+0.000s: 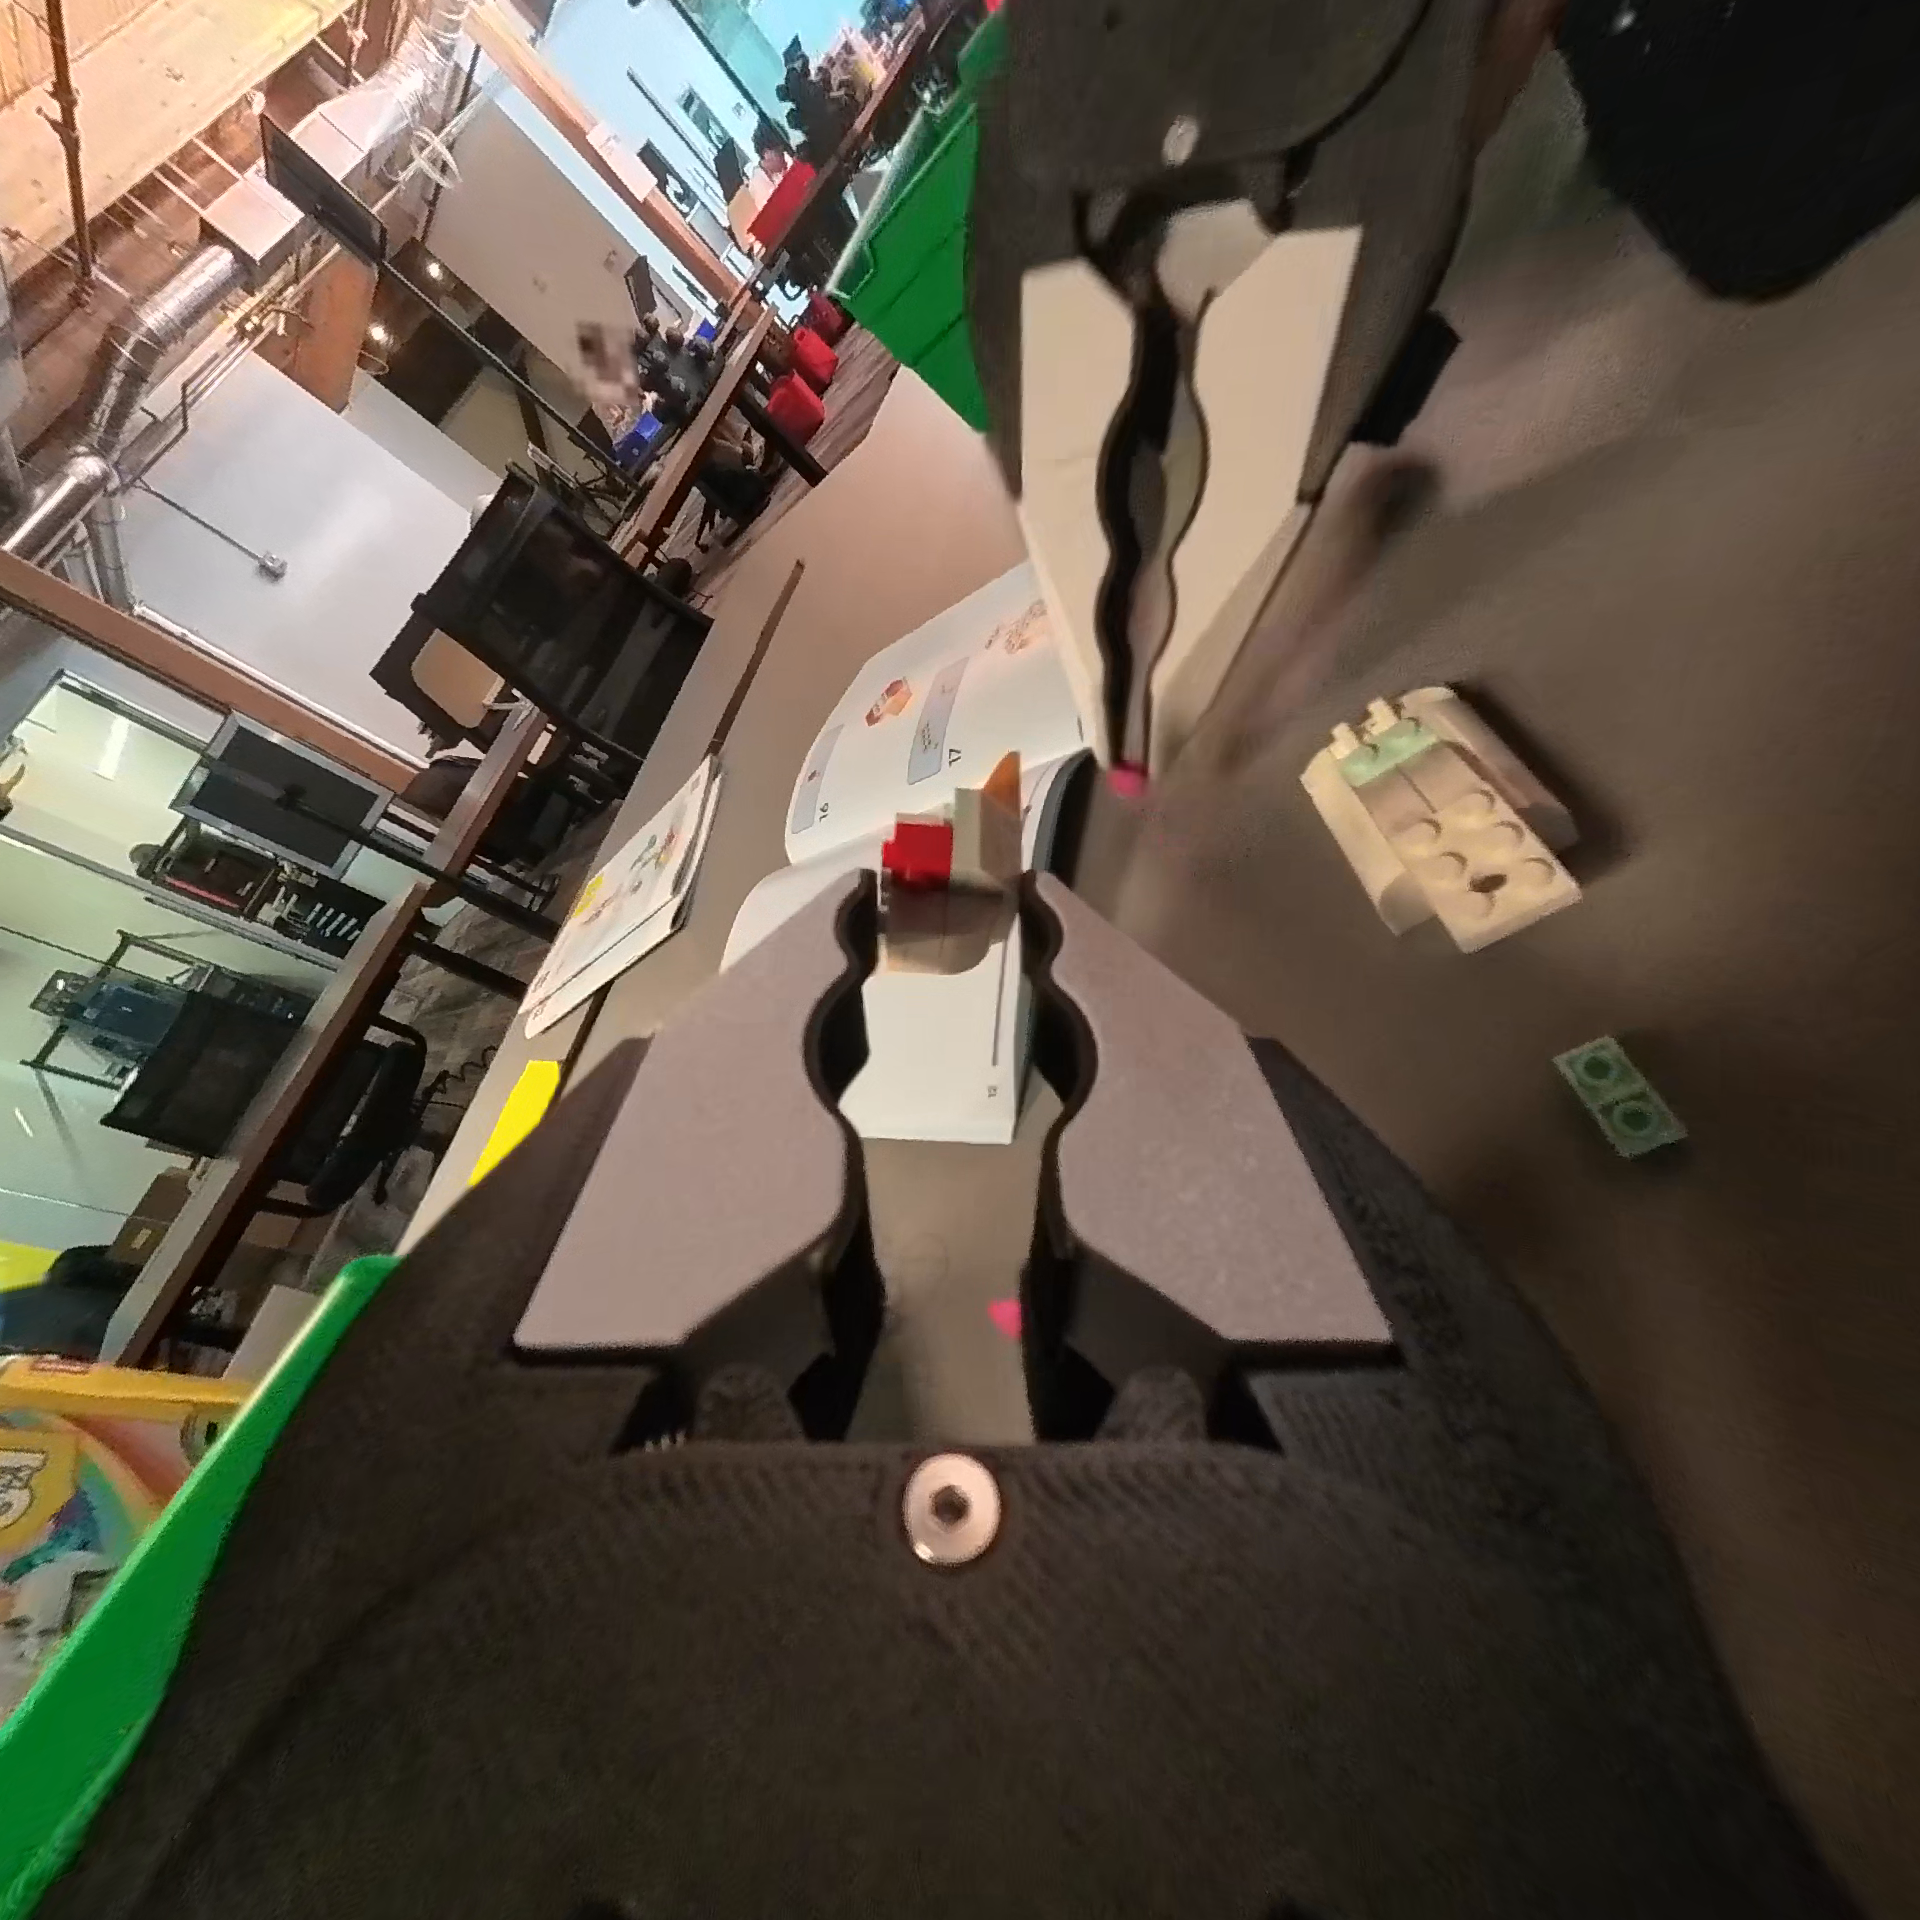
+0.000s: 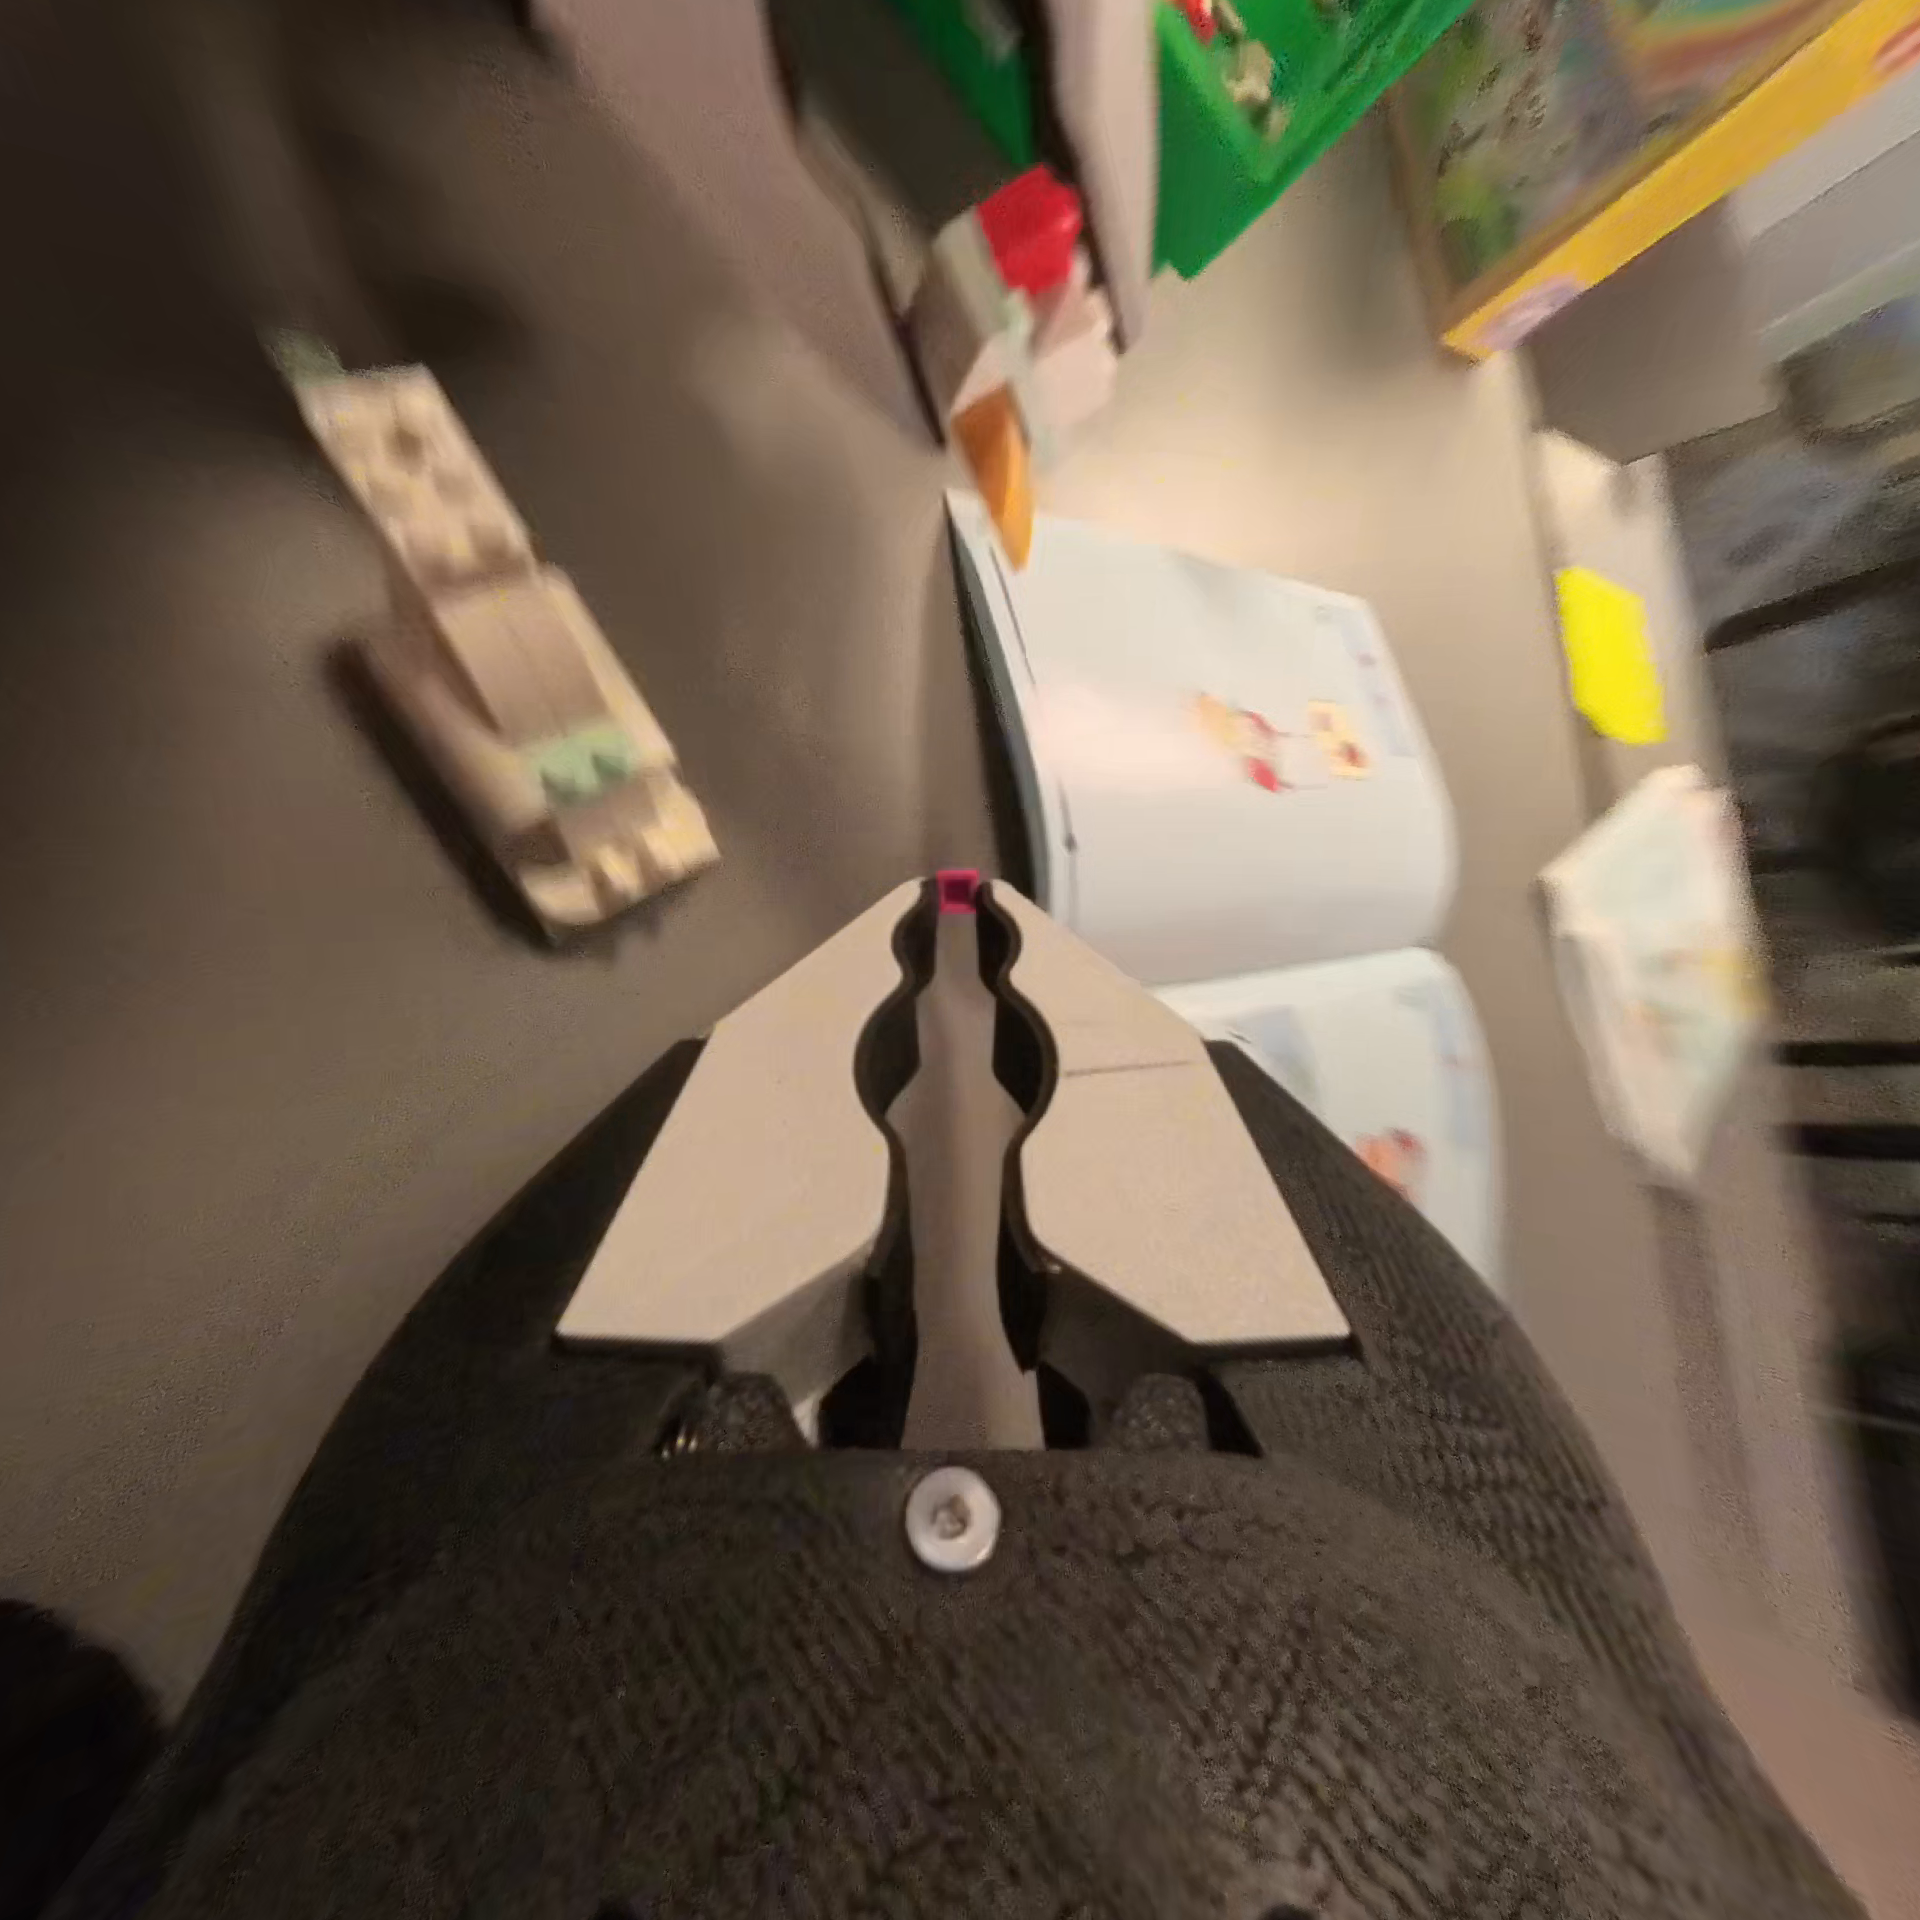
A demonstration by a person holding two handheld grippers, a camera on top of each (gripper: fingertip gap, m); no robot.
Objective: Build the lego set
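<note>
My left gripper (image 1: 951, 883) is shut on a small lego assembly (image 1: 951, 847) of white, red and orange bricks, held above the table. The same assembly (image 2: 1013, 312) shows in the right wrist view, gripped by the left gripper at the top. My right gripper (image 2: 956, 891) is shut on a tiny pink piece (image 2: 956, 894); in the left wrist view it hangs at upper right with the pink piece (image 1: 1125, 779) at its tips. A white lego build with a mint-green part (image 1: 1439, 816) lies on the table, seen also in the right wrist view (image 2: 499, 644).
An open instruction booklet (image 1: 914, 748) (image 2: 1247, 748) lies on the table. A small green two-stud plate (image 1: 1621, 1110) lies at right. Green bins (image 1: 914, 260) (image 2: 1226, 114) and a yellow-edged lego box (image 2: 1621, 166) stand at the table's edges. A yellow note (image 2: 1610, 655) lies near another leaflet.
</note>
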